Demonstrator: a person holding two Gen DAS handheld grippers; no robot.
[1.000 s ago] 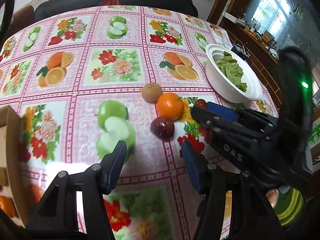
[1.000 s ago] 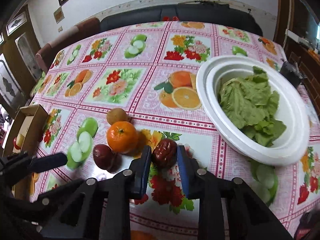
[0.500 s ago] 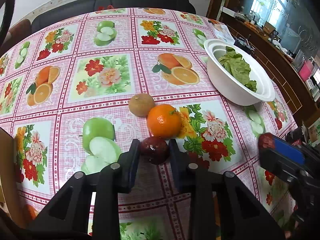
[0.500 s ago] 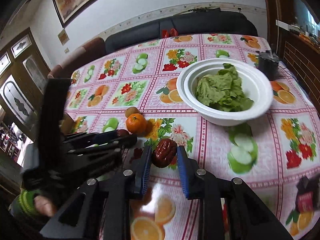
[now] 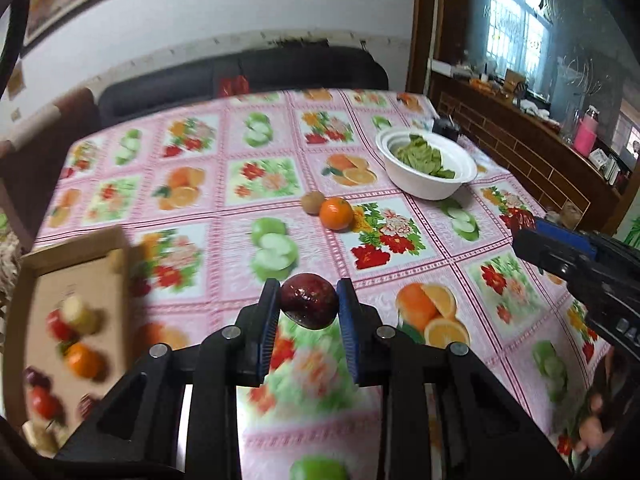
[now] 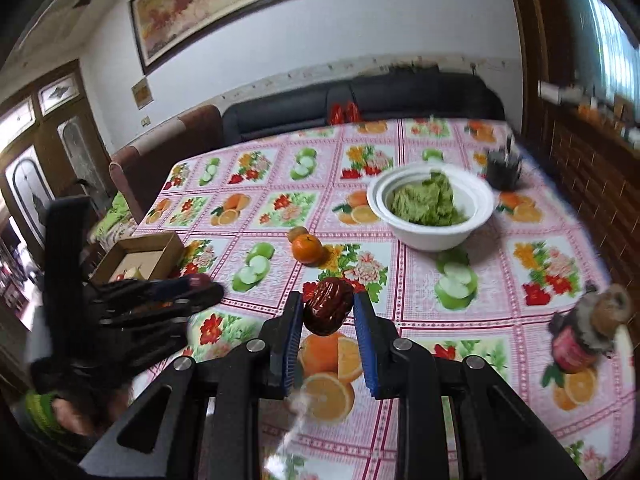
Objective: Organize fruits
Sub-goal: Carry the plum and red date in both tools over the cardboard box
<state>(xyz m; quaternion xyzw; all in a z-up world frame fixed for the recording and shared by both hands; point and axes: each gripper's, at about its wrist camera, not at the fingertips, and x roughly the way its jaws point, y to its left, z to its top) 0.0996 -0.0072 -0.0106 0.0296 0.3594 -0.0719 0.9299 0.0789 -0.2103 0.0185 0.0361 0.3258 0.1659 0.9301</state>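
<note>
Fruit-print cloth covers the table [image 5: 240, 128]. Left gripper [image 5: 308, 308] clamps a dark plum [image 5: 308, 306]; right gripper [image 6: 327, 314] clamps a wrinkled date [image 6: 329, 306], both lifted. Cardboard box [image 5: 72, 280], lower left, already holds several fruits. Orange [image 5: 336, 213] and kiwi [image 5: 313, 201] remain mid-table.

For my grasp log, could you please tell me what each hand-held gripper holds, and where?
Left hand-held gripper: round dark-red fruit, by its sides. Right hand-held gripper: wrinkled brown-red date, likewise.

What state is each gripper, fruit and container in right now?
Left gripper: shut on round dark purple fruit, lifted.
Right gripper: shut on wrinkled brown-red date, lifted.
Orange mandarin: on table, beside brown kiwi.
Open cardboard box: holding fruit.
White bowl: holding green leaves.
</note>
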